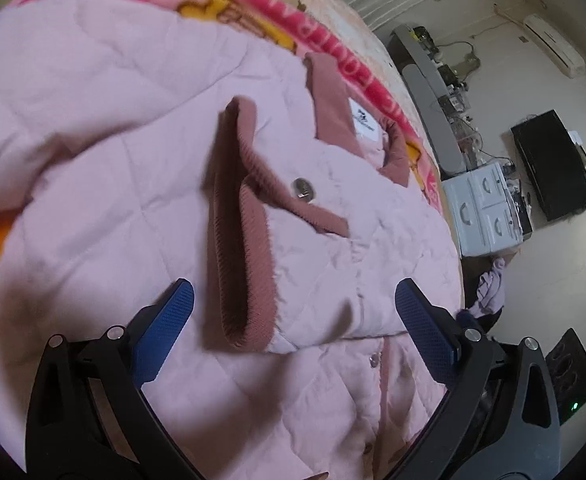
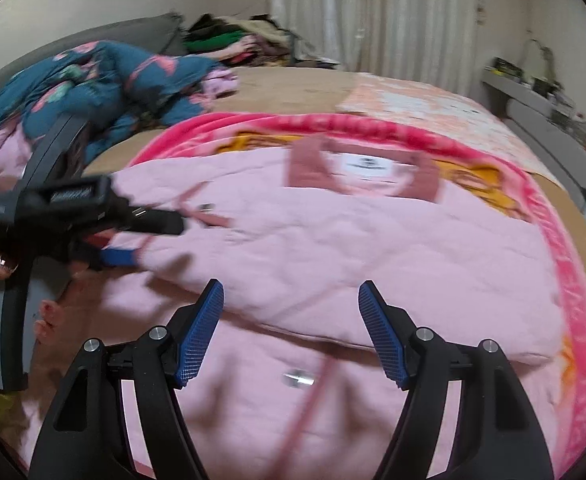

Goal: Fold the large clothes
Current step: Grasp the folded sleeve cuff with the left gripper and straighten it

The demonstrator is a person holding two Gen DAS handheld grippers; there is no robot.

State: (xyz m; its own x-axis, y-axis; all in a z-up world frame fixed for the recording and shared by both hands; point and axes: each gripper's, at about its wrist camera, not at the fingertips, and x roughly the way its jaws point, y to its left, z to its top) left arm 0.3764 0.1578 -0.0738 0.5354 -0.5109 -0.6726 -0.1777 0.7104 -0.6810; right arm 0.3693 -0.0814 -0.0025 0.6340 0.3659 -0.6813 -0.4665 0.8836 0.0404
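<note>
Bedroom scene, brown bed (image 2: 293, 88) carrying a bright pink cartoon-print blanket (image 2: 565, 280), and on that lies the pale pink quilted jacket with dusty-rose ribbed collar (image 2: 353, 240). Jacket long axis runs away from my right camera, collar at the far end, white neck label (image 2: 366, 166) facing up. A sleeve is folded across the front; its rose cuff (image 1: 249, 240) shows clearly in the left view only, beside a metal snap button (image 1: 302, 189).

My left gripper (image 1: 293, 320) has its blue pads spread wide, hovering over the cuff, nothing between them. My right gripper (image 2: 291, 332) is likewise apart over the jacket's lower front, empty. Right view alone shows the left gripper (image 2: 121, 258) from the side at the jacket's left edge, plus a blue floral quilt (image 2: 105, 80) heaped further up the bed. Left view alone shows a white plastic drawer unit (image 1: 485, 208) on the floor; contents not visible.
</note>
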